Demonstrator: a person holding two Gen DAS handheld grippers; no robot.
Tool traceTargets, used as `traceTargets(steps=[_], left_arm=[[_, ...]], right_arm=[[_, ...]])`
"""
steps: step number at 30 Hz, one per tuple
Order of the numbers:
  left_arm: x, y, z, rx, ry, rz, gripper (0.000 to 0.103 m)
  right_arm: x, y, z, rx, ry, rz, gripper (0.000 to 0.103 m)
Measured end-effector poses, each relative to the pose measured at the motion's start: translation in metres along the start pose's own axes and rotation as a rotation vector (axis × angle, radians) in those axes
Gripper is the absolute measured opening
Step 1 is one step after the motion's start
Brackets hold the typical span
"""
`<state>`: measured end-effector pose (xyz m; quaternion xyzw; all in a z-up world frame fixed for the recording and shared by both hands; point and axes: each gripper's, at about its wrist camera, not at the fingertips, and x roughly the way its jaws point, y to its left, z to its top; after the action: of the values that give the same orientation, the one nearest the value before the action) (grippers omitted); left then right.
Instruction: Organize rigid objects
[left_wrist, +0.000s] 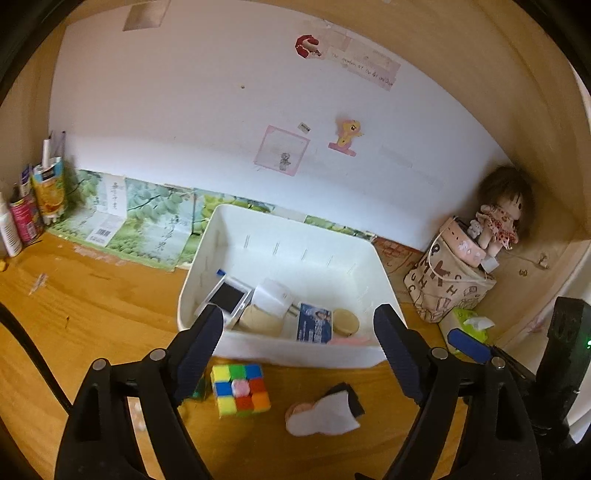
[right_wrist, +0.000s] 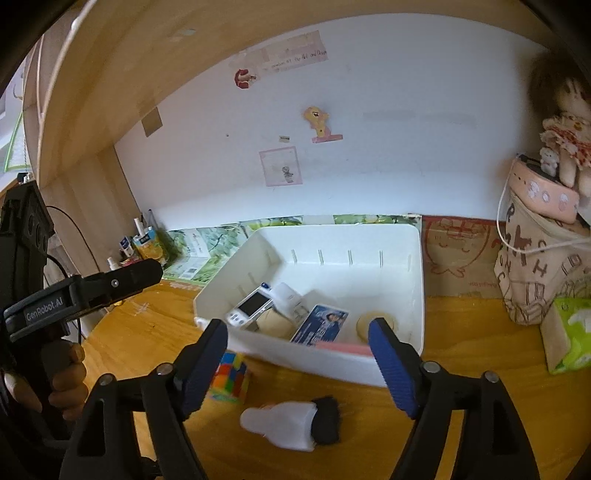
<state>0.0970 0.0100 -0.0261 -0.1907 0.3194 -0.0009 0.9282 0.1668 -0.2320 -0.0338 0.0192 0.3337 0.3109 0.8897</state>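
A white bin (left_wrist: 295, 356) (right_wrist: 314, 360) stands on the wooden desk. Inside it lie a small screen device (left_wrist: 229, 297) (right_wrist: 251, 308), a white block (left_wrist: 273, 293), a wooden block (left_wrist: 258, 319), a blue card (left_wrist: 314, 323) (right_wrist: 321, 323) and a round wooden piece (left_wrist: 345, 321). In front of the bin rest a colourful puzzle cube (left_wrist: 240, 389) (right_wrist: 231, 376) and a white brush with black bristles (left_wrist: 321, 413) (right_wrist: 288, 421). My left gripper (left_wrist: 297, 321) and right gripper (right_wrist: 297, 328) both hover open above the bin's near wall, nothing between their fingers.
A patterned cloth bag (left_wrist: 443, 284) with a doll (left_wrist: 502, 218) on top stands at the right, with a green tissue pack (right_wrist: 569, 332) beside it. Bottles and cartons (left_wrist: 37, 206) crowd the left back corner. Leaf-print paper (left_wrist: 147, 221) lines the wall's foot. A hand (right_wrist: 68, 380) holds the left gripper.
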Motion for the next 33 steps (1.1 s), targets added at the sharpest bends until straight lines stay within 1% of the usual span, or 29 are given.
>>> traceTargets(steps=[8,11,17,22,25,30,33], left_arm=[[-0.024,0.002,-0.026,-0.015,0.014,0.014,0.086],[-0.036,-0.001,-0.036,0.005,0.009,0.015,0.086],[-0.053,-0.001,-0.056,0.040,0.038,0.032,0.086],[-0.066,0.008,-0.071,0.035,0.071,0.049,0.086],[-0.069,0.016,-0.081,0.021,0.105,0.063,0.086],[-0.067,0.029,-0.092,-0.010,0.163,0.063,0.086],[-0.063,0.034,-0.094,-0.001,0.187,0.068,0.086]], right_arm=[[-0.026,0.017,-0.029,0.052,0.029,-0.006,0.081],[-0.034,0.024,-0.041,0.067,0.044,-0.011,0.081],[-0.047,0.034,-0.062,0.134,0.067,0.001,0.081],[-0.050,0.041,-0.078,0.184,0.099,0.011,0.081],[-0.051,0.044,-0.091,0.231,0.134,0.021,0.081],[-0.050,0.046,-0.105,0.283,0.190,0.019,0.081],[-0.047,0.046,-0.110,0.317,0.213,0.003,0.081]])
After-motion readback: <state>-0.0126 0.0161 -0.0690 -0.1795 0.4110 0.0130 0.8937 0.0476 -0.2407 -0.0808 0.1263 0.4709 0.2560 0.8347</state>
